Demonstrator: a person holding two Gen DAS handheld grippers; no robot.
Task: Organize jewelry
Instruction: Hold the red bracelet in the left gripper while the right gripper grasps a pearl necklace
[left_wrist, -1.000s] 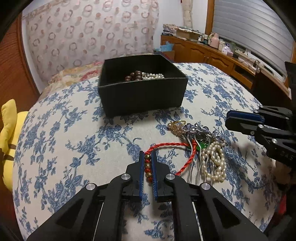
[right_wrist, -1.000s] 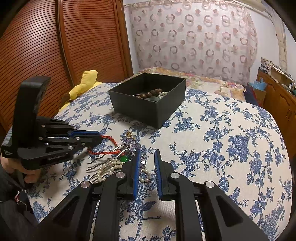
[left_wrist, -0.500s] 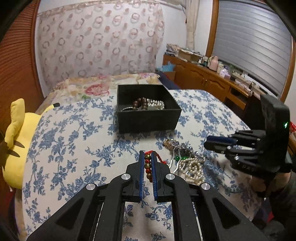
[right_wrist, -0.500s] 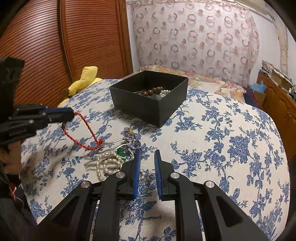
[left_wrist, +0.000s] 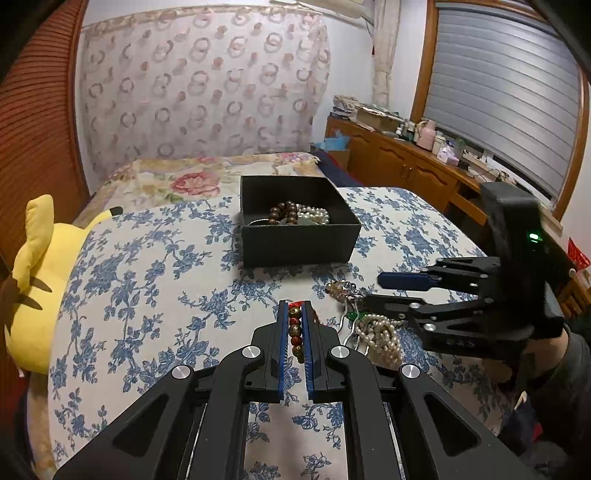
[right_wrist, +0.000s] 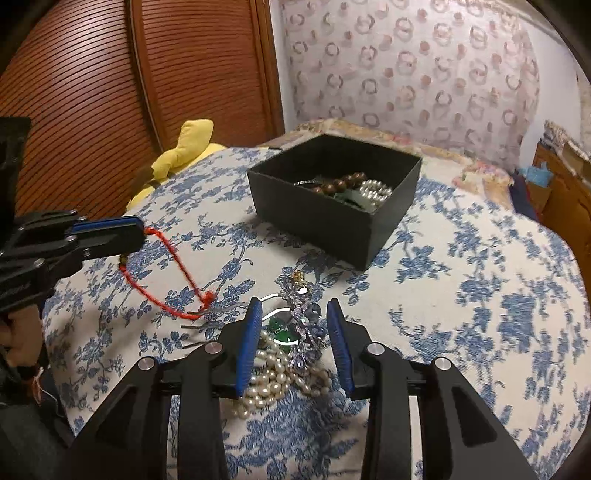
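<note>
**Q:** What does the left claw (left_wrist: 295, 334) hold?

**A:** Its fingers are clamped on the beaded section of a red cord bracelet (right_wrist: 173, 284). In the left wrist view the beads sit in a row between the blue pads. In the right wrist view the left claw (right_wrist: 129, 236) appears at the left edge, raised above the bed (right_wrist: 480, 295); the red cord hangs from it in a loop, and its far end reaches down to the bedspread beside the jewelry pile (right_wrist: 291, 343).

**Q:** How does the right claw (right_wrist: 295, 332) stand?

**A:** Its fingers are spread apart and hold nothing. They straddle the jewelry pile, which lies on the blue-flowered bedspread: pearl strands, a green stone, a purple crystal piece and metal hairpin prongs, all tangled. Whether the fingertips touch the pile cannot be told.

**Q:** Where is the container?

**A:** A black box (left_wrist: 299, 243) stands open on the bed beyond the pile and apart from it. Inside lie a brown wooden bead bracelet (left_wrist: 284, 216) and a pearl strand (left_wrist: 314, 214), touching each other.

**Q:** What borders the scene?

**A:** A yellow plush toy (left_wrist: 33, 280) lies at the bed's left edge, against a slatted wooden wardrobe (right_wrist: 110, 92).
</note>
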